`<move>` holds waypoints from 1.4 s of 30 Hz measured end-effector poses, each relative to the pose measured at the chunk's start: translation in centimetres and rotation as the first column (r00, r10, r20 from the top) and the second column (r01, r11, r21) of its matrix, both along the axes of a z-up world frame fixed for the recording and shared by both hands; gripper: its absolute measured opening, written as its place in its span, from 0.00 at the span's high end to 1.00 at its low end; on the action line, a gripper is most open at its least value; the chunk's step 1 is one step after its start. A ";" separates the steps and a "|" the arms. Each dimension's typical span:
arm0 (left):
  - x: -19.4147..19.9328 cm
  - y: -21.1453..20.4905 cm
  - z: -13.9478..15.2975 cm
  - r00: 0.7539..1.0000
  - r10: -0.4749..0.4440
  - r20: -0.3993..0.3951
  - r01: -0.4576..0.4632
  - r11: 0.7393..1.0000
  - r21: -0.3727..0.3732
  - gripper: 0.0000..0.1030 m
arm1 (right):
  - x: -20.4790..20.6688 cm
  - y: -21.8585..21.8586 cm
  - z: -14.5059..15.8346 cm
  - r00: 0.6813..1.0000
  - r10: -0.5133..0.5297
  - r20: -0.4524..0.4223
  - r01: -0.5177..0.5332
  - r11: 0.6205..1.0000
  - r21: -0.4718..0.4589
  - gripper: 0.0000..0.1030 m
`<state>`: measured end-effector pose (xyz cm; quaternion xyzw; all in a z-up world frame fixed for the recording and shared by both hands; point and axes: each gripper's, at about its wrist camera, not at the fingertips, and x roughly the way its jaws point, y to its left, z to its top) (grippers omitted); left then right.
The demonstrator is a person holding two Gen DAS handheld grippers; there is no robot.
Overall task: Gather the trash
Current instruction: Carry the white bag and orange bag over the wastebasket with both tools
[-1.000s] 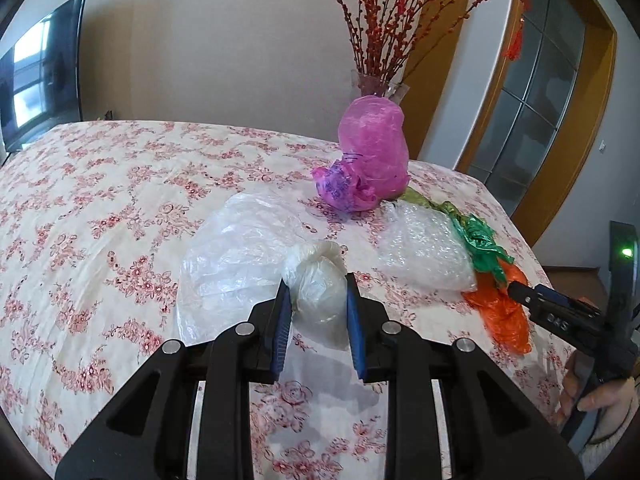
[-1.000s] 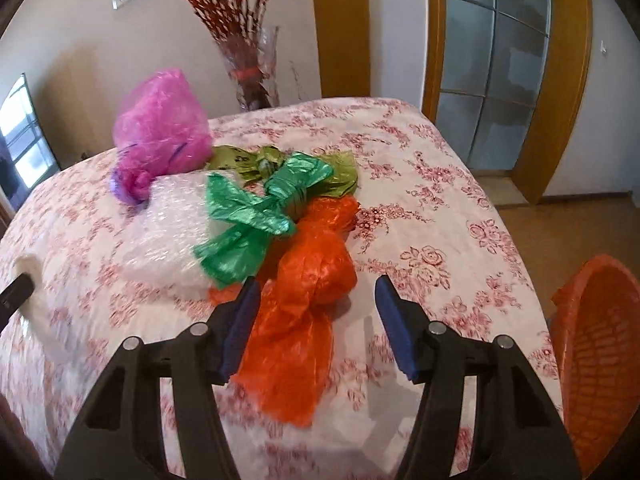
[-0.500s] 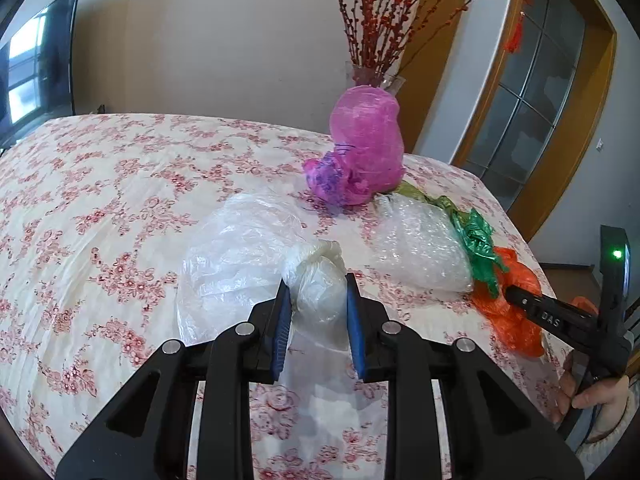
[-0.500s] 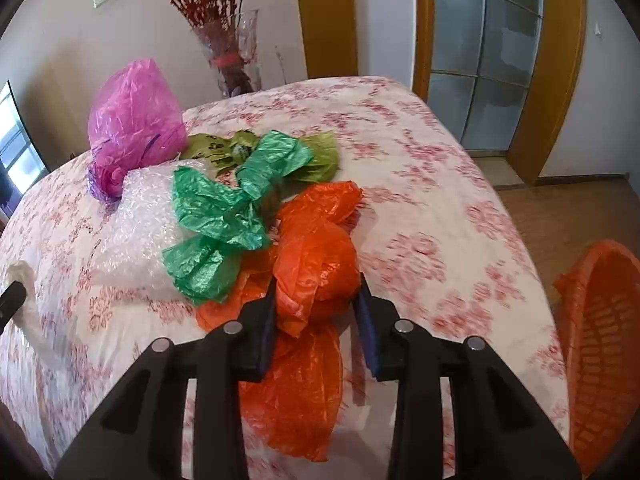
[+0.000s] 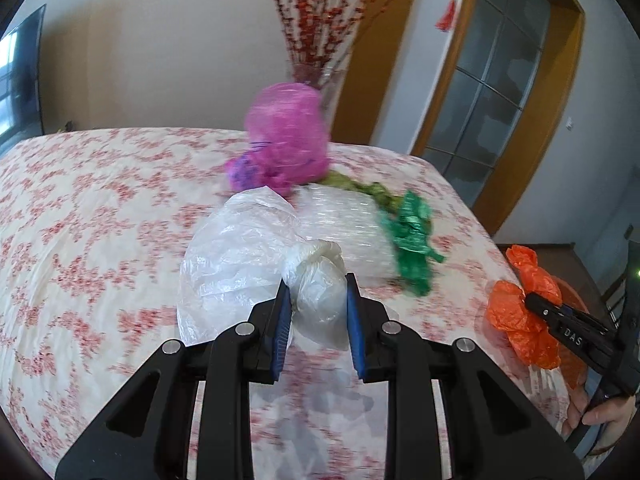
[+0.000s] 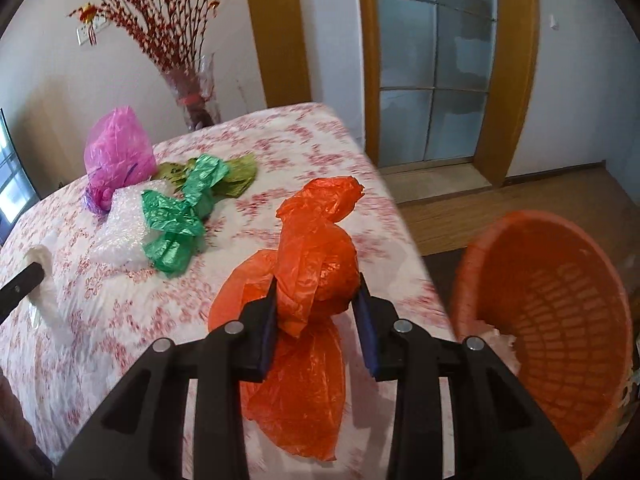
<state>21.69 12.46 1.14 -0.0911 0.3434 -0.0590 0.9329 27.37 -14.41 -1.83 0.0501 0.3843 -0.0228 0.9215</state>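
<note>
The table (image 6: 120,300), under a flowered cloth, carries the trash toward its far right corner: a pink bag (image 6: 118,150), bubble wrap (image 6: 120,232), a green bag (image 6: 180,220). Past the right edge, on the floor, stands the orange basket (image 6: 560,280), mouth tipped toward the table. The step in hand is carrying. The right gripper (image 6: 316,304) has just closed and pinches the orange bag (image 6: 316,264), held by the right edge beside the basket. The left gripper (image 5: 318,308) pinches the knot of a white bag (image 5: 240,256), mid-table. Next, I judge: swing the orange bag over the basket's mouth, then spread the jaws; the white bag follows.
</note>
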 end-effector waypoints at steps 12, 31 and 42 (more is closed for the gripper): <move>-1.2 -7.9 0.8 0.989 -0.149 0.014 0.149 0.989 -0.017 0.76 | -6.1 -5.6 2.1 0.992 -0.095 0.088 0.099 0.994 -0.046 0.67; -2.1 -19.9 1.0 0.921 -0.389 0.027 0.390 0.920 -0.048 0.76 | -11.0 -14.2 2.8 0.945 -0.290 0.152 0.295 0.956 -0.008 0.67; -1.7 -25.6 0.9 0.872 -0.489 0.034 0.490 0.869 -0.061 0.76 | -12.3 -18.0 2.1 0.914 -0.374 0.160 0.378 0.926 0.006 0.67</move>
